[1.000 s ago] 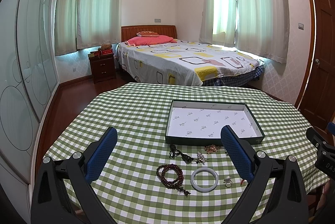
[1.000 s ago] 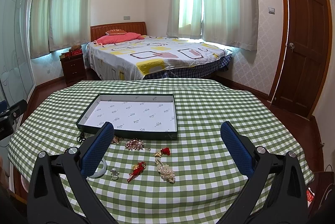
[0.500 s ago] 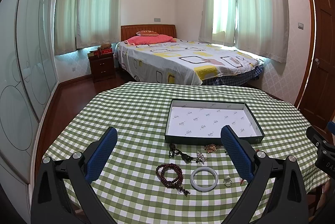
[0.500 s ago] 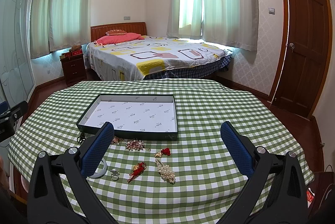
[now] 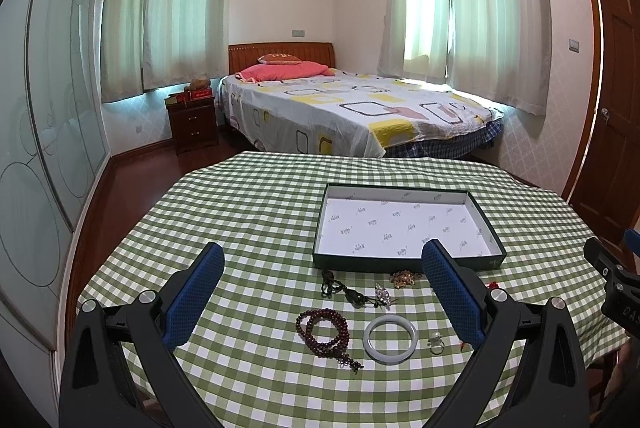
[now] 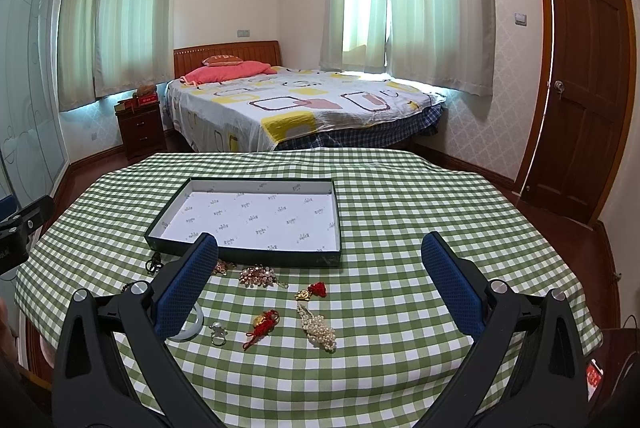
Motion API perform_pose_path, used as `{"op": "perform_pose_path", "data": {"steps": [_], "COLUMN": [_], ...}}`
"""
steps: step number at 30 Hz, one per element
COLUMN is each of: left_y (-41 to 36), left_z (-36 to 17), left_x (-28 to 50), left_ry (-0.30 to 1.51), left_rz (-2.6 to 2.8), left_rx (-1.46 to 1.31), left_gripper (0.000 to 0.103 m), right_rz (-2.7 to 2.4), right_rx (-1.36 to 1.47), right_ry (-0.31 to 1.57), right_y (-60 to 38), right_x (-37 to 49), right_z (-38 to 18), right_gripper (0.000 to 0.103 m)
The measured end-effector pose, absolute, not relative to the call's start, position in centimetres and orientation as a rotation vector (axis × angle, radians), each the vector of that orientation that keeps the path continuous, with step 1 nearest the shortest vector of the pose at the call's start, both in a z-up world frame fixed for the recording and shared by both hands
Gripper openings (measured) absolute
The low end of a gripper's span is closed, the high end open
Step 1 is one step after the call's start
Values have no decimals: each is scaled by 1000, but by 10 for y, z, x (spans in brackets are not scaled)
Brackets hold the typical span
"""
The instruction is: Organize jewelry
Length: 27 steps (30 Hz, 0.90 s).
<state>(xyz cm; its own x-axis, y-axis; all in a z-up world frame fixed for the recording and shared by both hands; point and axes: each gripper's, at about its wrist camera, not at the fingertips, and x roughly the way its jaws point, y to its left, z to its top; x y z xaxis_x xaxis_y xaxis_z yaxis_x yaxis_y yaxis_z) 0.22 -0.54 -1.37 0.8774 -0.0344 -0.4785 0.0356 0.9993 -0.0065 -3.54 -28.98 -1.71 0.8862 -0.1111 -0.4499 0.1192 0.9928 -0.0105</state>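
On the table (image 5: 248,212), jewelry lay loose just before the empty tray (image 5: 404,262). Left tool (image 5: 322,274) and right tool (image 6: 319,268) hovered spread, holding nothing. Jade bangle (image 5: 391,339) judged rigid, slick, breakable: pinch across rim. Bead bracelet (image 5: 322,328) limp: take bunched strands.

Box (image 5: 406,262) sitting on table (image 5: 248,212), bed (image 5: 352,112) standing behind table. Jewelry lying in front of box: bead string (image 5: 323,329) lying left of bangle (image 5: 391,339), ring (image 5: 436,337) lying right of bangle. Pearl piece (image 6: 318,327) lying right of tassel charm (image 6: 262,324). Door (image 6: 580,108) standing at right.
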Motion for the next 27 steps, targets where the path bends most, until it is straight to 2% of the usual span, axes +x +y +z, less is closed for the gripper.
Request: {"op": "perform_pose_path", "data": {"steps": [9, 17, 27], "left_y": [1, 9, 8], "left_z": [-63, -122, -160], "left_x": [32, 57, 80], "left_ry": [598, 739, 825], "left_rz": [-32, -39, -52], "left_rx": [23, 17, 25], "left_gripper": [96, 96, 95], "right_rz": [-114, -91, -66], "right_rx": [6, 26, 35], "right_ry": [504, 632, 702], "right_y": [-296, -303, -302], "right_x": [-11, 16, 32], "right_z": [-68, -127, -154], "right_gripper": [99, 99, 99]}}
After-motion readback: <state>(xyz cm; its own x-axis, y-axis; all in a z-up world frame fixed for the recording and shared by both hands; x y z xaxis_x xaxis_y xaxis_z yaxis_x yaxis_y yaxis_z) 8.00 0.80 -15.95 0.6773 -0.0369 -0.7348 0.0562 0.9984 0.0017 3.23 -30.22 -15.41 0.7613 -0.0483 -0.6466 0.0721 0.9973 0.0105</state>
